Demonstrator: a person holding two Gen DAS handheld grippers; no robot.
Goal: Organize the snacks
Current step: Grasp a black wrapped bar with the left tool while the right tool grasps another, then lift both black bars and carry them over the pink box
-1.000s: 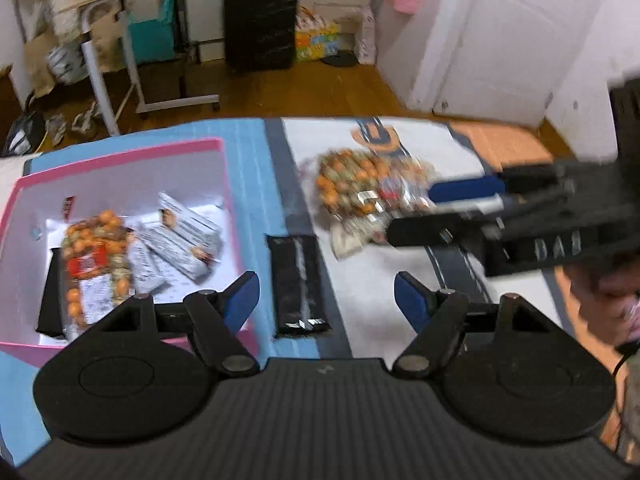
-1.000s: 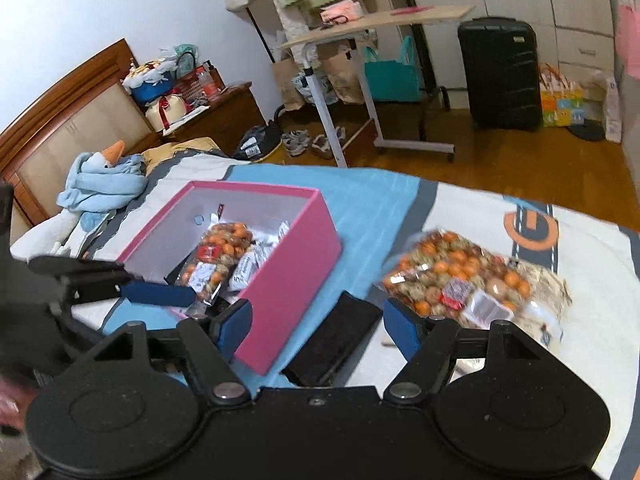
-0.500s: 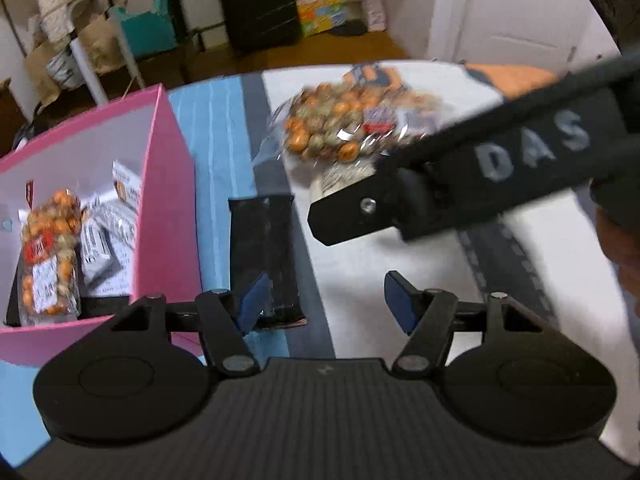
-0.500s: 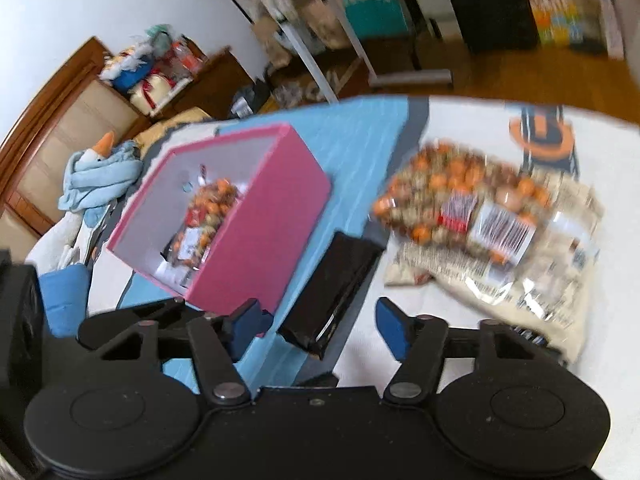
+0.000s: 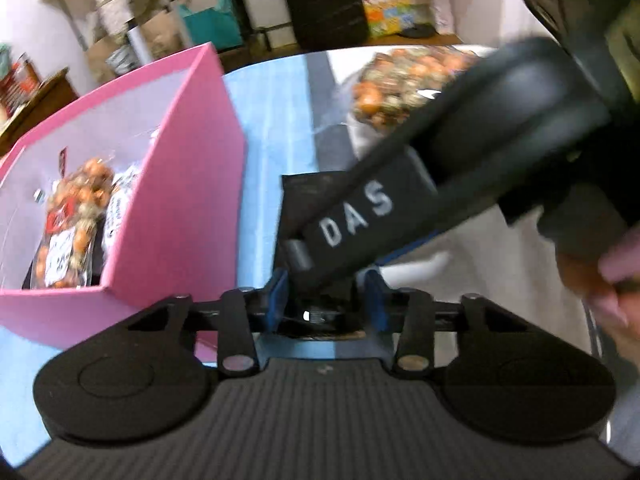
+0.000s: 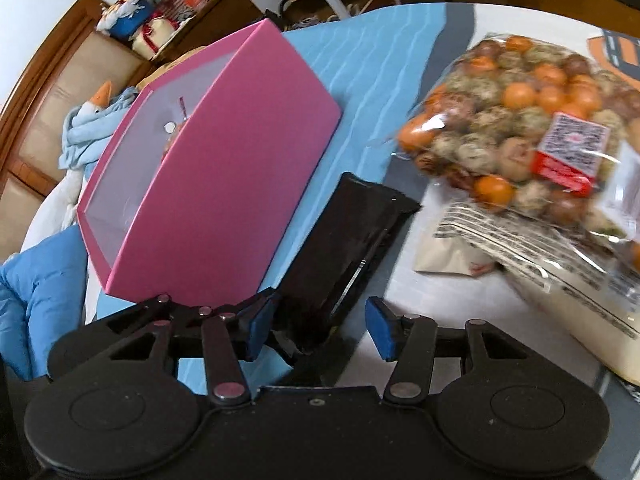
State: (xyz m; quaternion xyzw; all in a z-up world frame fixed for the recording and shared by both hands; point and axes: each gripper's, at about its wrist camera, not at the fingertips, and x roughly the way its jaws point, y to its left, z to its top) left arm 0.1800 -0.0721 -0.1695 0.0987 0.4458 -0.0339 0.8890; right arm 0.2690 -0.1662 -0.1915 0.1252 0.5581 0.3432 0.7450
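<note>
Packet, black and flat, on the bed, slanted between box and bag of orange and brown balls. Touches neither; narrow strip of blue cover on the box side, its far corner near the bag's edge. Near end sits between the pads of the right gripper, held at a middling gap: left pad at the packet's edge, right pad apart from it, over bare white cover. Left gripper close beside the box's near corner, pads narrowly apart. Cannot tell whether anything is pinched there, with the right gripper lying slantwise across that gap. Other snacks already inside the box.
</note>
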